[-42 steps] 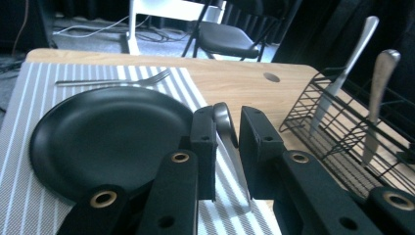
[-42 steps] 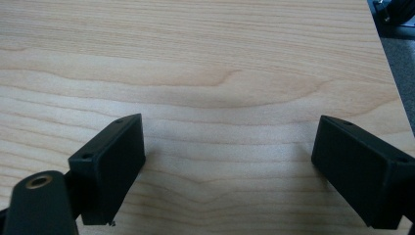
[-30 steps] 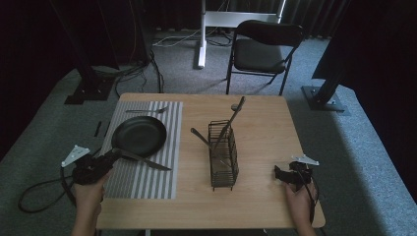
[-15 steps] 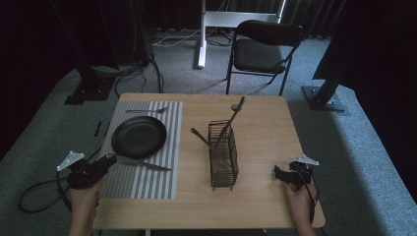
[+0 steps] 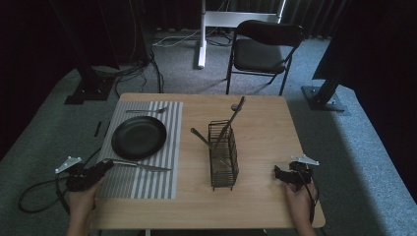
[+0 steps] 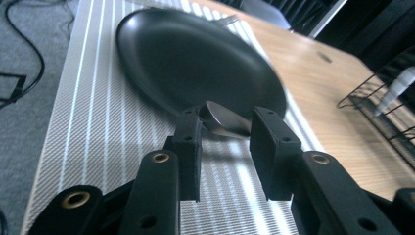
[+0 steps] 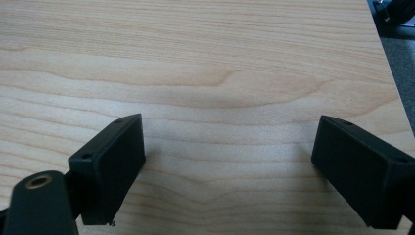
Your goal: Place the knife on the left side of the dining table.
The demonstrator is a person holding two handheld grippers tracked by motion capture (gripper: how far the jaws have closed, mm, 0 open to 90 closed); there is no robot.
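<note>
left gripper [image 5: 101, 169]: at near-left table edge over striped placemat [image 5: 142, 147], jaws parted, nothing between pads; knife handle tip [image 6: 222, 117] just beyond them
right gripper [image 5: 282, 174]: low over bare wood at near-right of table [image 5: 265, 128], jaws wide apart, empty
knife [image 5: 137, 165]: flat on placemat, just near side of black plate [image 5: 138, 136]
fork [image 5: 147, 110]: on placemat, far side of plate
wire caddy [image 5: 223, 155]: mid-table, utensils leaning out
chair [image 5: 263, 46]: beyond table

Grey carpet floor [image 5: 44, 123], black folding chair [image 5: 263, 51] beyond wooden table [image 5: 265, 128], dark curtains [image 5: 74, 24], floor cables [image 5: 162, 42]
</note>
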